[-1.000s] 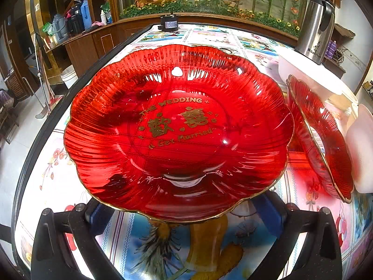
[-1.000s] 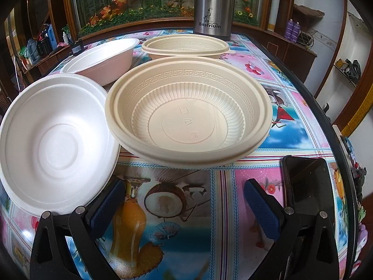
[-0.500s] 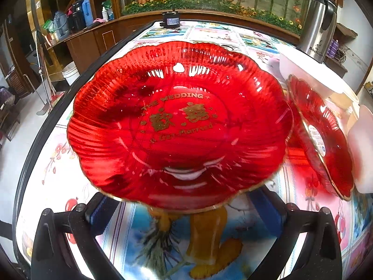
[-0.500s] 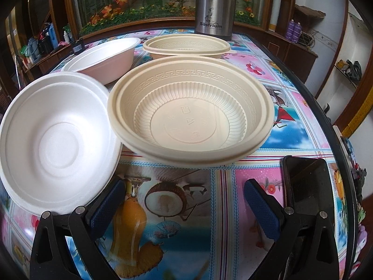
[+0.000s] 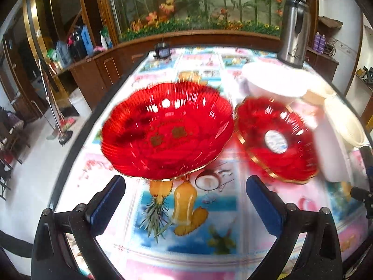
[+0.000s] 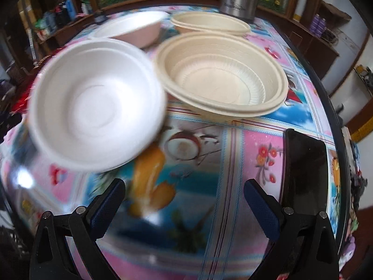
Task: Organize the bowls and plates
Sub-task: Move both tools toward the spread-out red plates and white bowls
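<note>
Both grippers are empty, fingers spread wide: the left gripper (image 5: pixel 185 200) stands short of the large red plate (image 5: pixel 166 130), the right gripper (image 6: pixel 184 200) short of the white foam bowl (image 6: pixel 98 109).

Location of items, taken from the large red plate: it sits on the desk (image 5: pixel 186 228) directly ahead of the left gripper; a smaller red plate (image 5: pixel 275 140) lies just to its right, rims nearly touching; white bowls lie beyond that. In the right view, two beige bowls (image 6: pixel 221 77) (image 6: pixel 209 24) and a pink-sided bowl (image 6: pixel 132 29) stand behind and beside the foam bowl.

Risks: both views are motion-blurred — a fast approach could shove the thin, glossy plate rather than seat its rim. The foam bowl is light and would likely skid or crush. A phone (image 6: pixel 305 170) lies close to the right fingers.

Change since one second ago: both grippers have pulled back and risen — dishes appear smaller and farther; the right view has swung towards the foam bowl.
</note>
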Available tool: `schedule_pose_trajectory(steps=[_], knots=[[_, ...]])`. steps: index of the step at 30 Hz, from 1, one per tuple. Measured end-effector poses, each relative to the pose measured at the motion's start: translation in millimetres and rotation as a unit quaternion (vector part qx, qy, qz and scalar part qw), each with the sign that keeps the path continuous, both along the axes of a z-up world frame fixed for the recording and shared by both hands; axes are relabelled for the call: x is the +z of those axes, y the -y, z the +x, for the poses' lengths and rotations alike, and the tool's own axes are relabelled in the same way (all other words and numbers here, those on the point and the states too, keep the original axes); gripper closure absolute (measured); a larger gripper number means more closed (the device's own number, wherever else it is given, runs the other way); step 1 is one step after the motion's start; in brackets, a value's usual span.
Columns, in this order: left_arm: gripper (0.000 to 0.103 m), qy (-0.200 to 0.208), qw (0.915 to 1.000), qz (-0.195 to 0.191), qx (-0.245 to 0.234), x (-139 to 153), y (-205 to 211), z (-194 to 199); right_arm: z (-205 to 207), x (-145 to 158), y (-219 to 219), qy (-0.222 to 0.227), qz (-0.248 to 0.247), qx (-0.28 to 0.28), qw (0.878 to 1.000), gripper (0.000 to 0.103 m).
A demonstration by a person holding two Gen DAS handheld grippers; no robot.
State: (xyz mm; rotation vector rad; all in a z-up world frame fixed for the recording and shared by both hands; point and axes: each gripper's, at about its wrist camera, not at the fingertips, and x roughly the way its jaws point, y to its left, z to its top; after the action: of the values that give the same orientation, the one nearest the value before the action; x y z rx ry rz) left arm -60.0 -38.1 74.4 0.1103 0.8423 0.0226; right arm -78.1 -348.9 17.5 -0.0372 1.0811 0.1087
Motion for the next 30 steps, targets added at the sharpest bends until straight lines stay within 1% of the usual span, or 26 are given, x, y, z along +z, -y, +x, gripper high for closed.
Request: schedule_pose_trajectory(steps=[2,4,7,11,15,19,24,26,28,30], knots=[[0.000,0.004,1.0000,0.005,-0.002,14.3,5.2,-4.2,-7.7,13.7,-3.1,0.014,-0.001,0.020,1.000,0.003],[0.000,0.018,0.9996,0.019,-0.003,28.4,12.4,-9.6,-15.8,30.6,-8.8,0.035,-0.002,0.045,0.998,0.003],[0.000,0.024,0.9991,0.033,-0.002,44.3,19.8,-16.9,-26.6,57.5,-19.5,0.074,0.001,0.085,0.994,0.003],[0.000,0.035,0.9986,0.039,0.004,59.5,23.1,-28.9,-32.8,84.4,-30.9,0.102,0.024,0.120,0.987,0.003],[0.000,0.044,0.9979,0.047,0.010,74.7,24.4,-39.1,-25.7,101.9,-40.8,0.106,0.054,0.137,0.983,0.005],[0.000,0.050,0.9972,0.053,0.017,85.1,23.7,-46.2,-25.3,111.1,-44.8,0.106,0.071,0.151,0.980,0.009],[0.000,0.054,0.9966,0.059,0.023,93.2,22.4,-54.0,-22.9,122.6,-52.8,0.105,0.090,0.161,0.977,0.011],[0.000,0.053,0.9966,0.058,0.024,95.1,20.8,-56.0,-20.5,126.3,-55.2,0.103,0.095,0.166,0.976,0.015],[0.000,0.055,0.9963,0.060,0.026,96.5,20.2,-57.8,-18.2,128.7,-57.5,0.100,0.102,0.170,0.975,0.016],[0.000,0.055,0.9962,0.063,0.027,97.9,19.0,-59.2,-14.5,131.6,-60.0,0.097,0.113,0.174,0.973,0.019]])
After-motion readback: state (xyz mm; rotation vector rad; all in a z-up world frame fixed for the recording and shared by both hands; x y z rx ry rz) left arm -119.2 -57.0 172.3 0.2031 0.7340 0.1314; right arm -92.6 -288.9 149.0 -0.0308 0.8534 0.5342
